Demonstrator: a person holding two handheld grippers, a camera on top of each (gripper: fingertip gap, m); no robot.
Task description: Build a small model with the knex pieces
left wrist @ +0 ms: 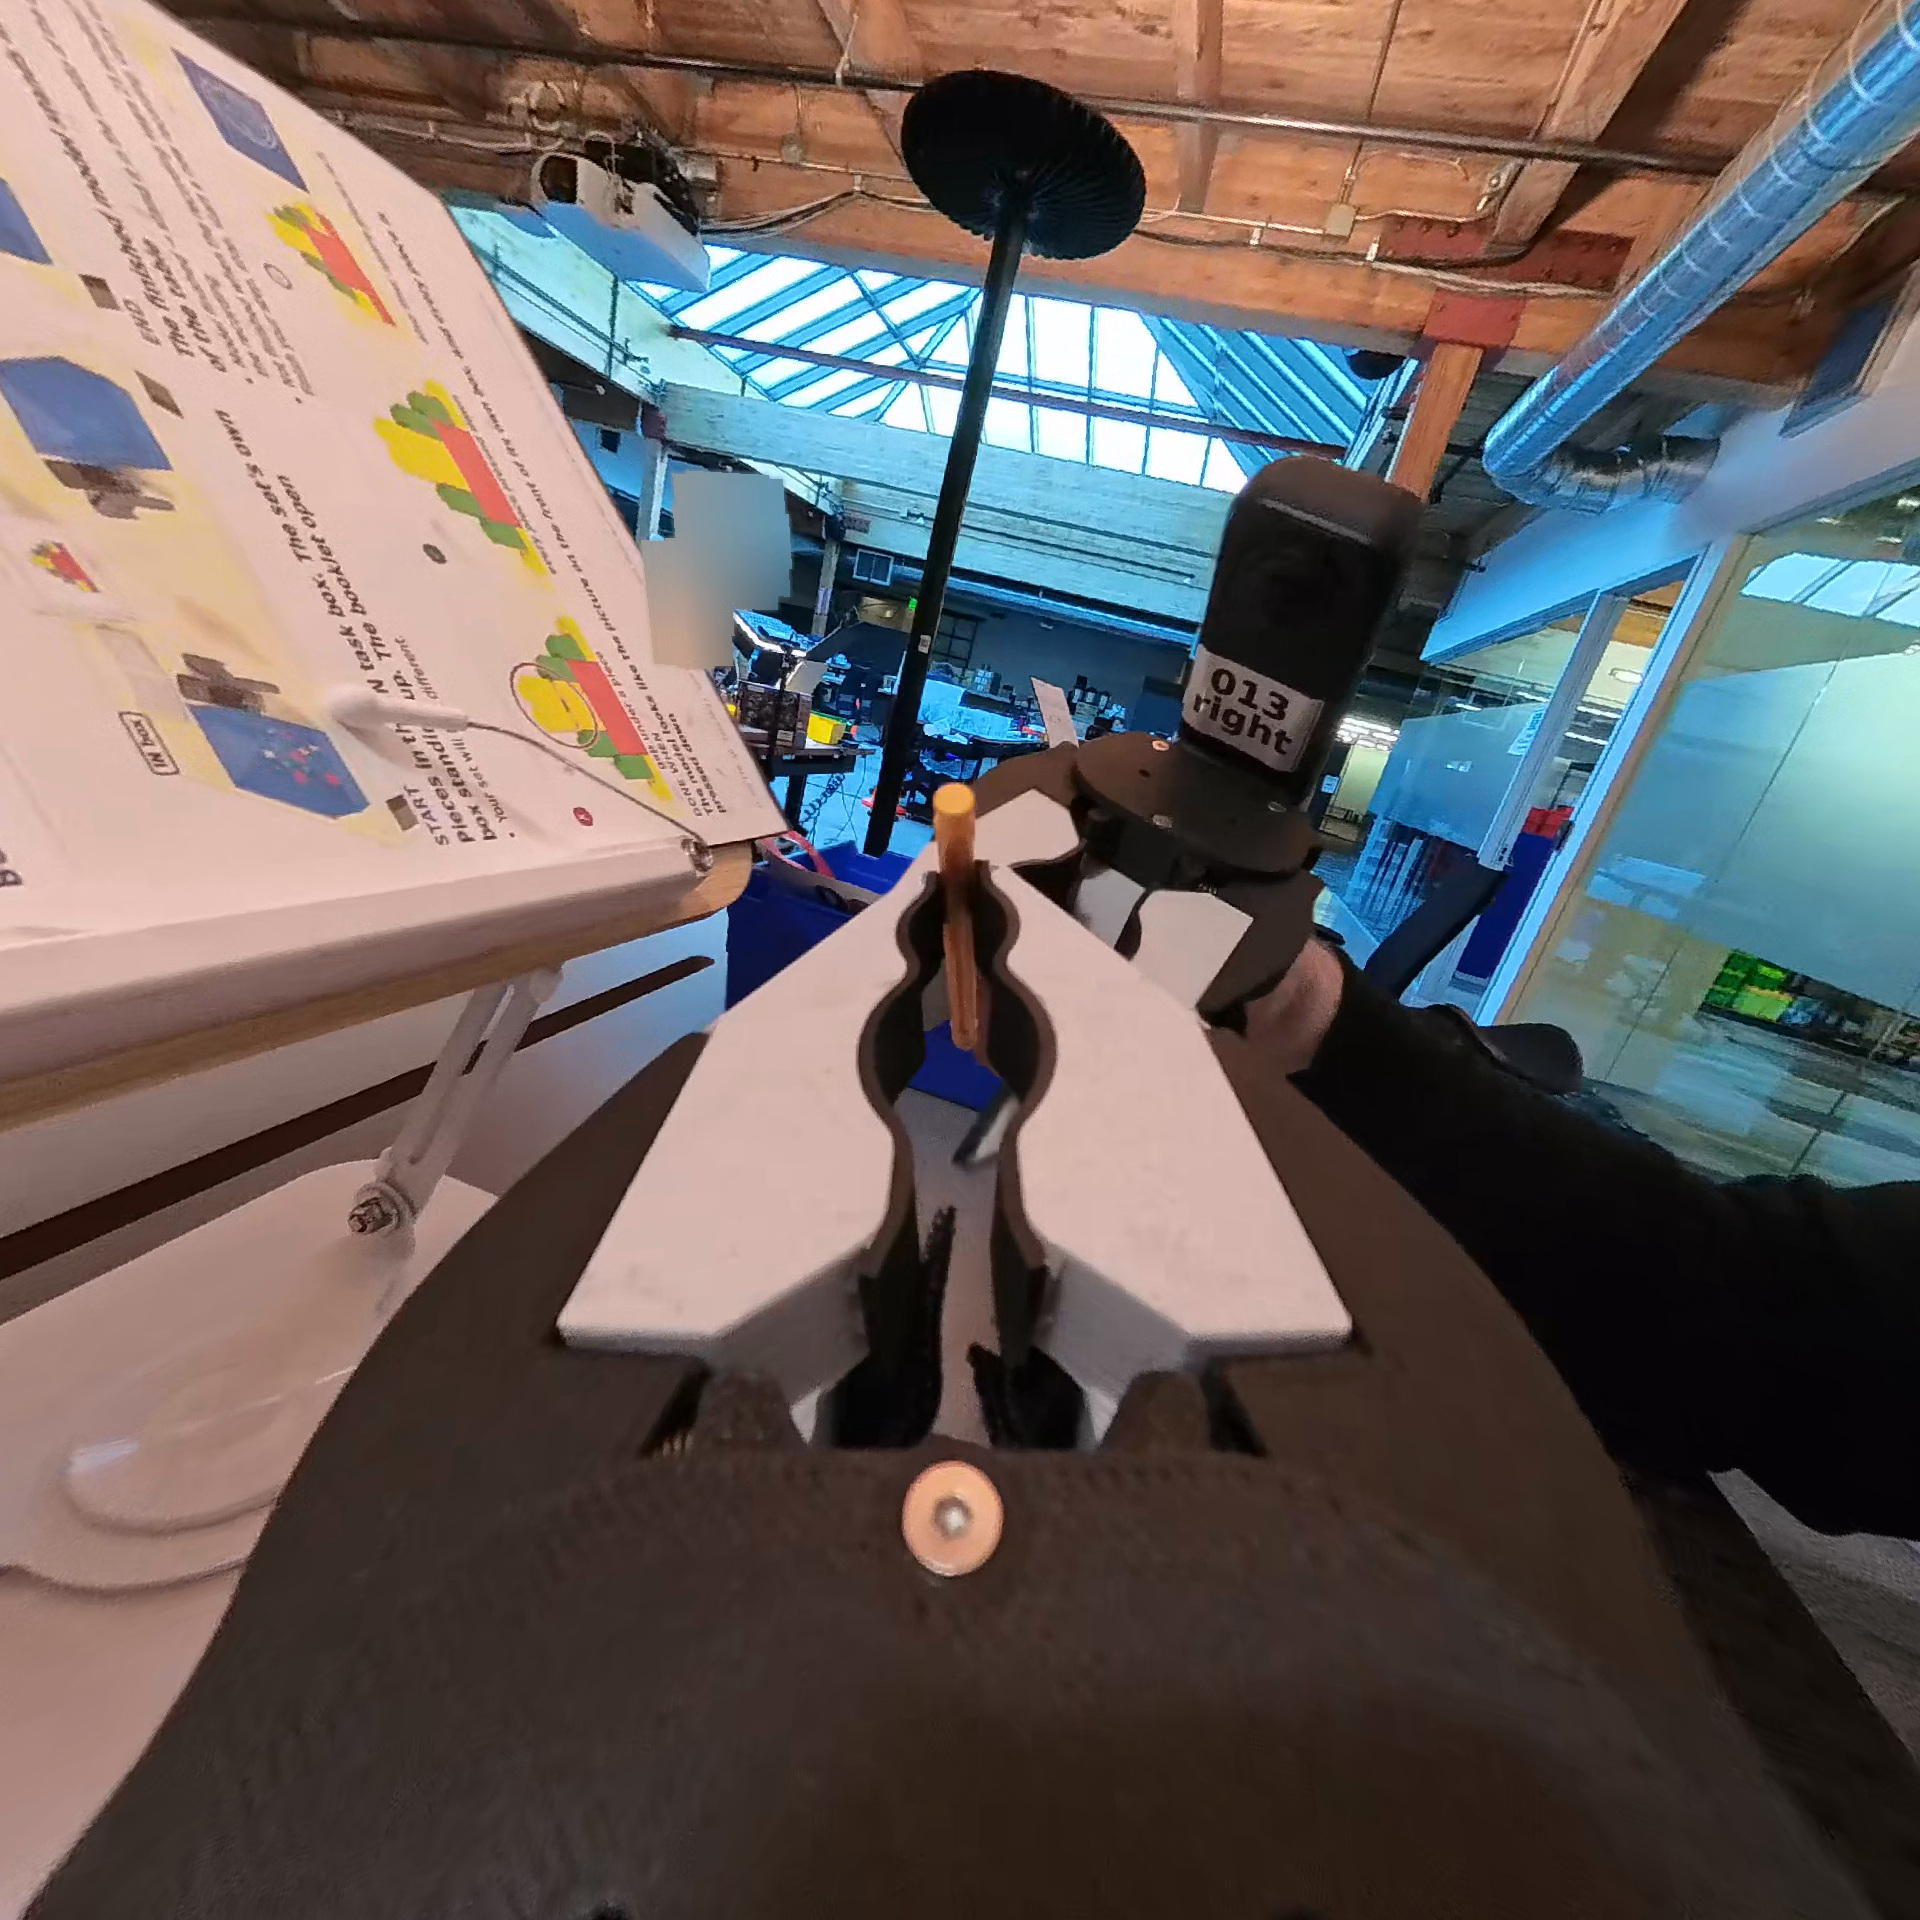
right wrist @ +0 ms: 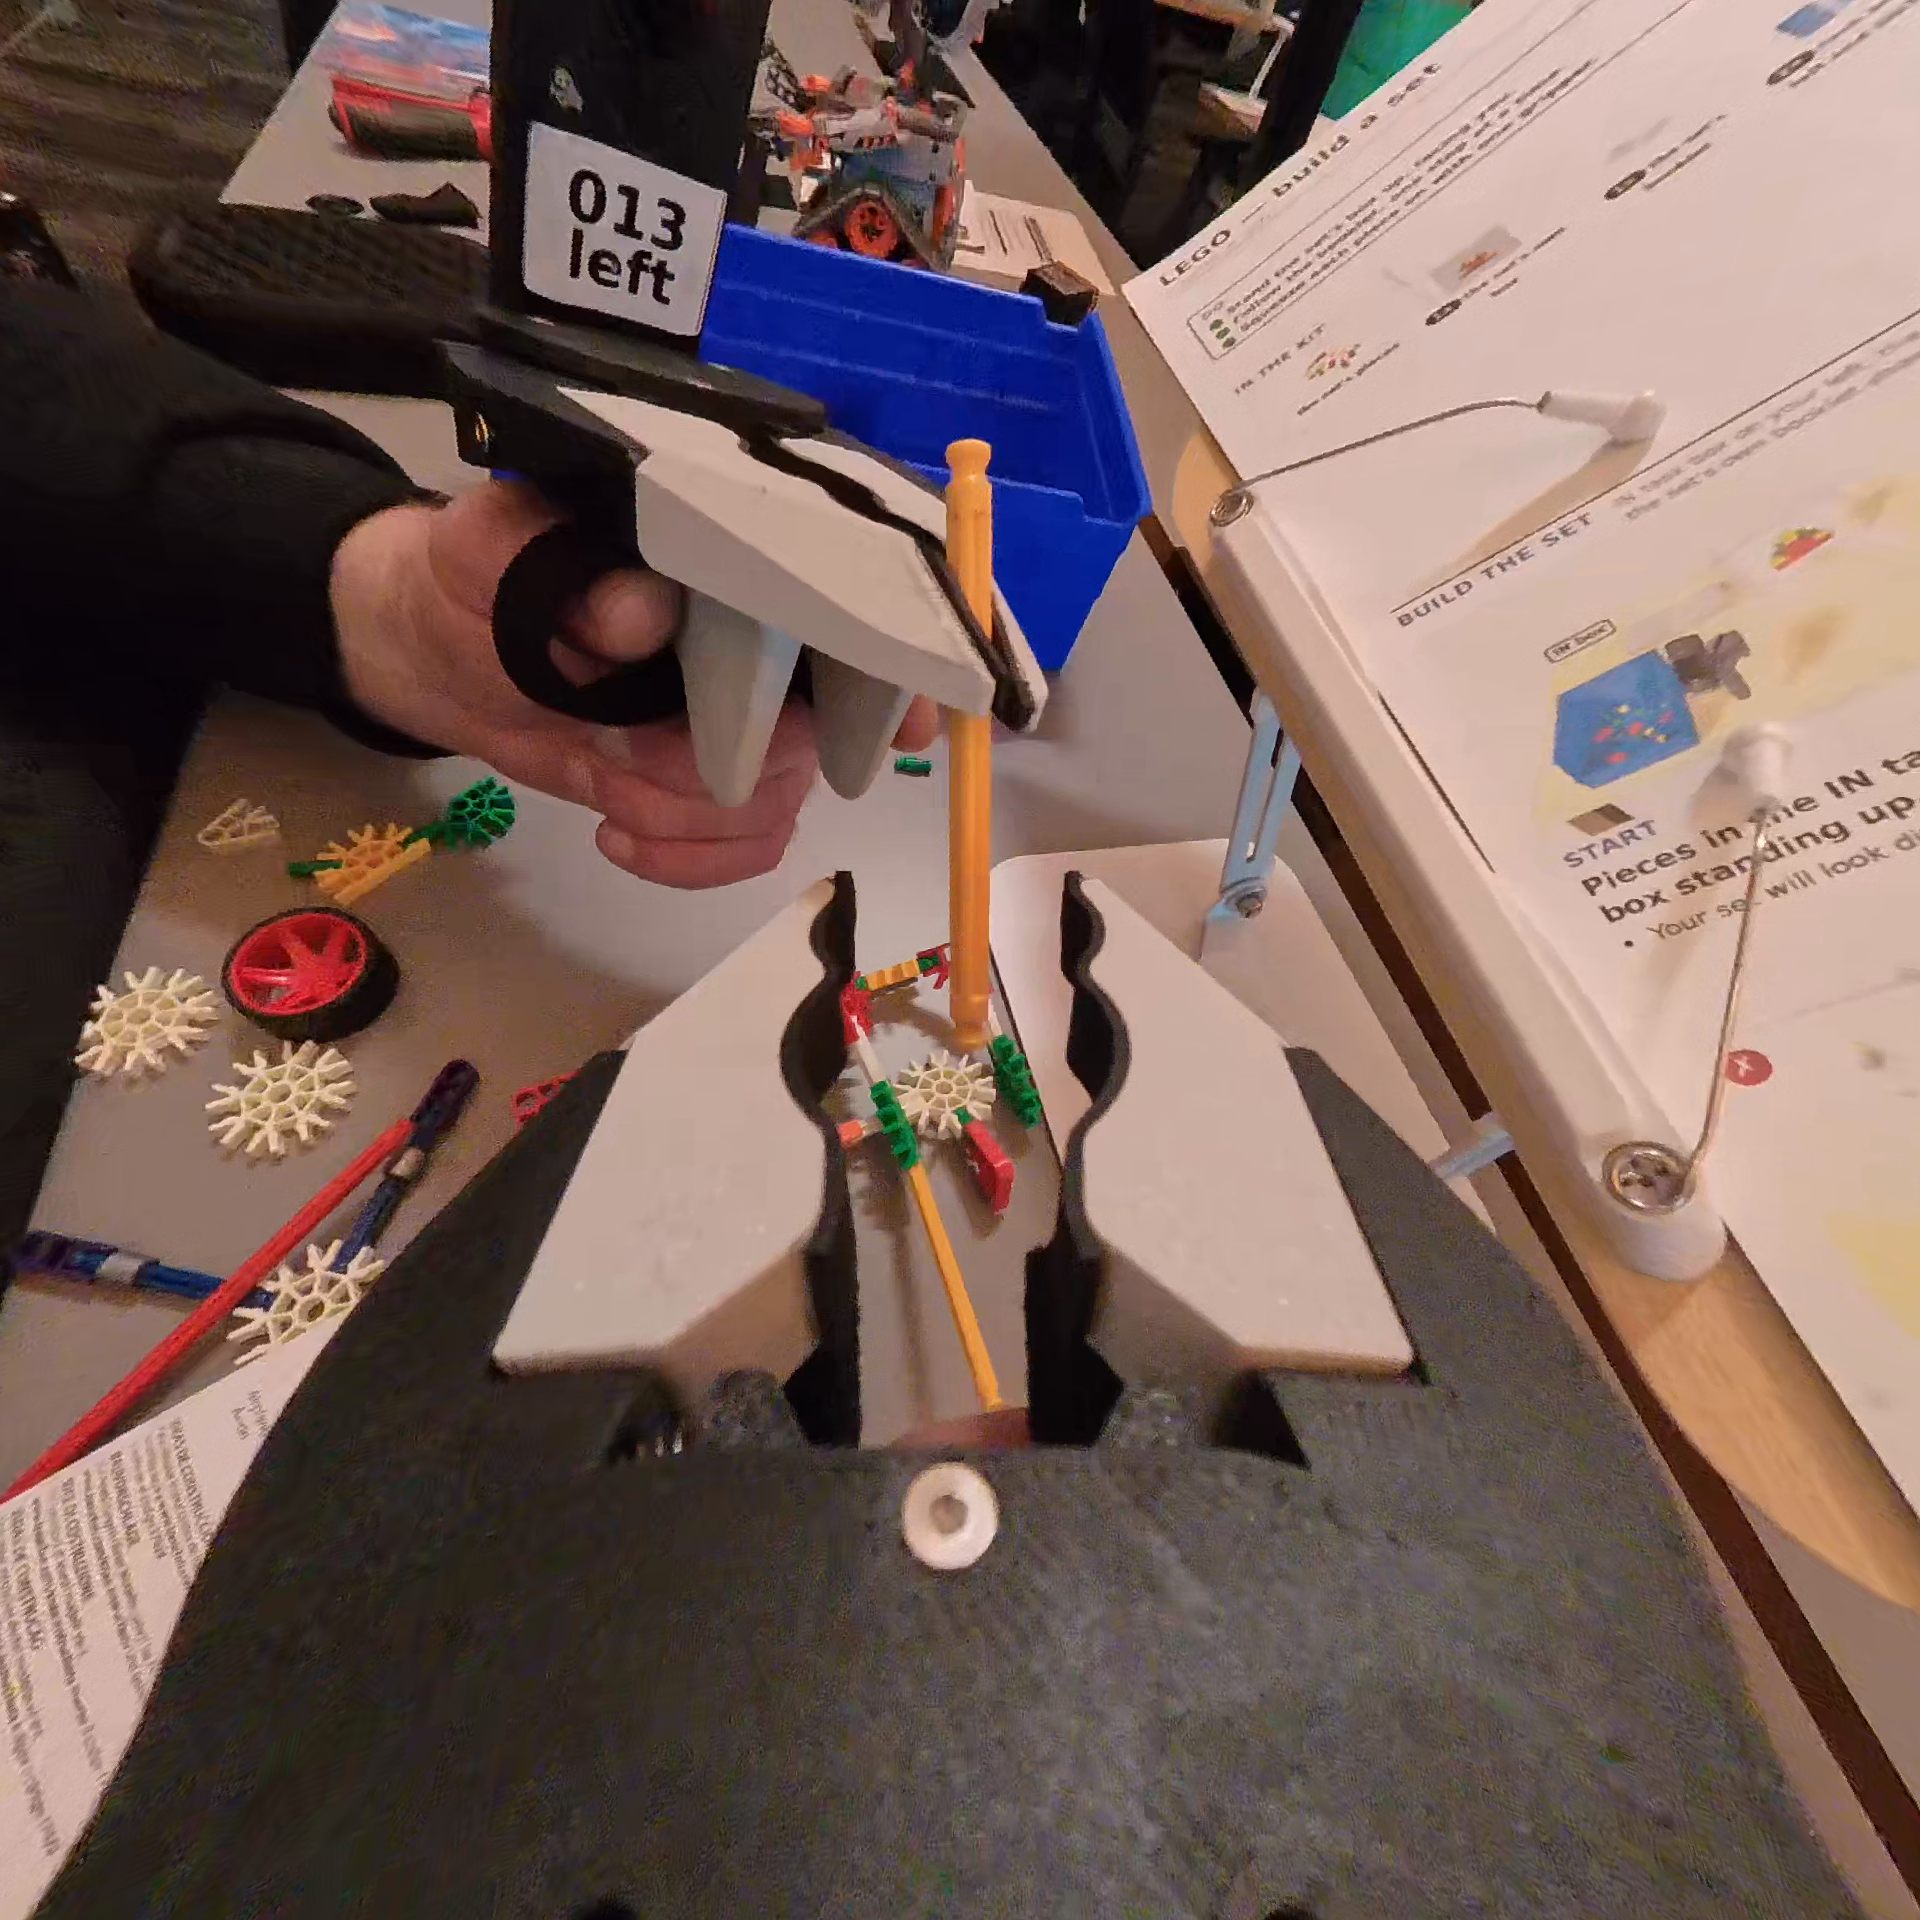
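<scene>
Left claw [right wrist: 1013, 665] is shut tight on a yellow rod [right wrist: 968, 748], seen in the middle of the right wrist view. That rod is held upright, long axis up and down, and its low end is just above a small model [right wrist: 940, 1091] on the table [right wrist: 582, 935]. Right claw [right wrist: 951, 935] is held open and empty low in that frame, with the model seen between its fingers. White stickers with writing are seen on both claws. Printed sheets [right wrist: 1558, 520] are clipped on a stand at right.

Daylight pours through the skylight [left wrist: 1039, 364] far off; the tabletop [right wrist: 1122, 665] is dimmer and warm, edges bend and blur.
</scene>
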